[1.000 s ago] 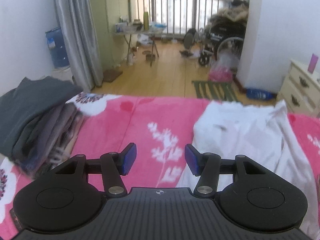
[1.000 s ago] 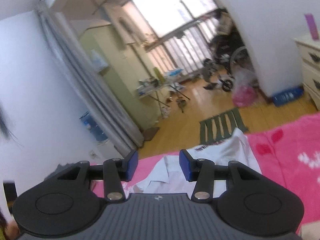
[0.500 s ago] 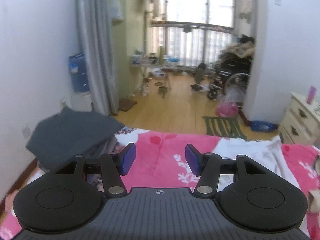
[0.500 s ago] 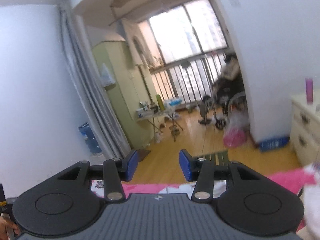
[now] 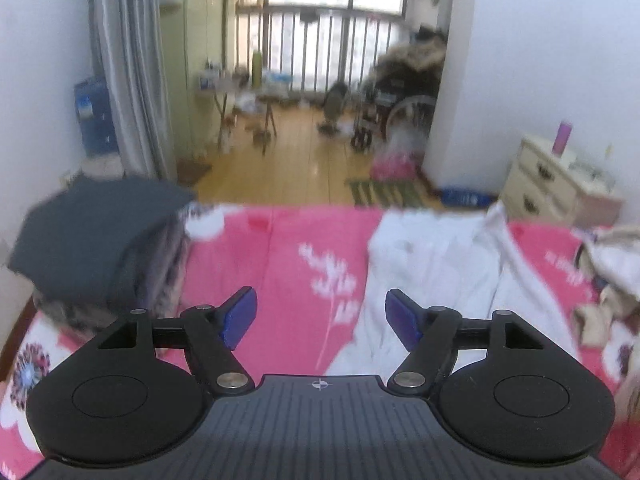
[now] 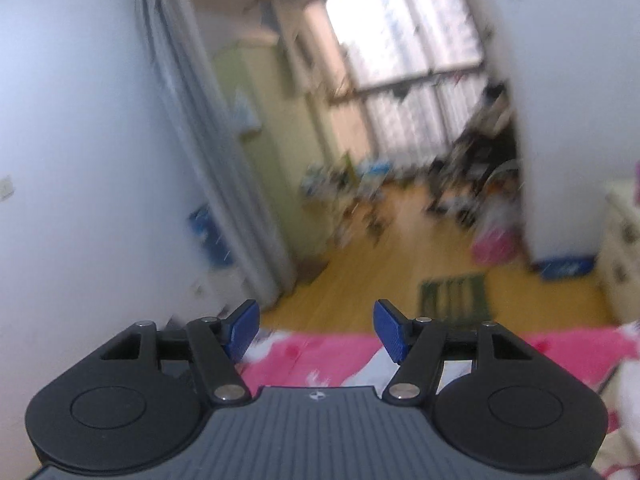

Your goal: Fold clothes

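A crumpled white garment [image 5: 436, 264] lies on the pink flowered bed cover [image 5: 288, 264], right of centre in the left wrist view. A stack of folded dark clothes [image 5: 100, 236] with a grey piece on top sits at the bed's left edge. My left gripper [image 5: 320, 316] hovers open above the cover, between the stack and the white garment, holding nothing. My right gripper [image 6: 316, 330] is open and empty, raised and pointed at the room; only a strip of the pink cover [image 6: 320, 356] and a bit of white cloth [image 6: 368, 374] show below it. That view is blurred.
More light-coloured clothes [image 5: 608, 268] are heaped at the bed's right edge. A cream drawer chest [image 5: 556, 188] stands to the right. Beyond the bed are a wooden floor, a green mat [image 5: 392, 192], a grey curtain [image 5: 132, 80], a blue water jug [image 5: 94, 116] and a wheelchair [image 5: 404, 108].
Both grippers opened wider. The left view tipped back down towards the bed, showing more of the white garment. The right view swung and is now blurred.
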Action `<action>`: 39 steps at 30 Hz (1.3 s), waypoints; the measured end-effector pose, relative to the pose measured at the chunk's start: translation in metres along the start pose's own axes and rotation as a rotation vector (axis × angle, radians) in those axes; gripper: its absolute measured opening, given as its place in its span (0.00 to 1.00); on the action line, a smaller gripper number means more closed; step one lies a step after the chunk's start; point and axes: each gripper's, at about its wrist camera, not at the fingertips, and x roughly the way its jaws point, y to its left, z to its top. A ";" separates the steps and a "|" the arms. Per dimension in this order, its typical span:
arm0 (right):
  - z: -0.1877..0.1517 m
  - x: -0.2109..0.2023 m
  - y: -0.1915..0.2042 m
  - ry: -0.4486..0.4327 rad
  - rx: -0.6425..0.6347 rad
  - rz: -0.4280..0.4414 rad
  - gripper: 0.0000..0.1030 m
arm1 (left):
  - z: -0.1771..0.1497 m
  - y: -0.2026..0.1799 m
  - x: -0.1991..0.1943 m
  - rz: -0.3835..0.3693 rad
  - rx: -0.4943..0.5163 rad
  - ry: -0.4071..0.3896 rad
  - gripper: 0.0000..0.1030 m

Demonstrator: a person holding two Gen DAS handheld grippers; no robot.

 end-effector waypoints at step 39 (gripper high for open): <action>-0.238 0.260 -0.050 0.752 0.383 0.280 0.45 | -0.115 -0.085 0.071 -0.420 0.339 0.088 0.03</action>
